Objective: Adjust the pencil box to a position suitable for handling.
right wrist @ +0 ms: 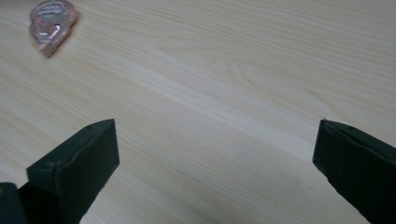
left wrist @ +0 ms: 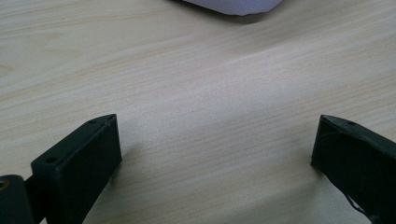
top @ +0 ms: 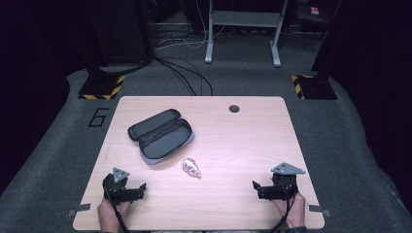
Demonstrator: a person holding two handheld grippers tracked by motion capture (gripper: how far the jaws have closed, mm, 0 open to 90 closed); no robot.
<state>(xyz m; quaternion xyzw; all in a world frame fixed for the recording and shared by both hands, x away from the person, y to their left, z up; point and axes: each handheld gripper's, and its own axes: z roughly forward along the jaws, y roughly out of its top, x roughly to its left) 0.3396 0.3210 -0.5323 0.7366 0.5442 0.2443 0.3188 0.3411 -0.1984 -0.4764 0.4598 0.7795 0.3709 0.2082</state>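
Both grippers, left (top: 138,190) and right (top: 258,188), sat empty with jaws spread, so next up looked like grabbing that little pink packet (top: 191,167) for the open case (top: 161,135).

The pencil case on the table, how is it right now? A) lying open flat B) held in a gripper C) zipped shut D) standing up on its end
A: in the high view the pencil case lies unzipped on the table with both halves spread flat and its dark inside showing, while the left gripper and the right gripper sit apart from it near the front edge.
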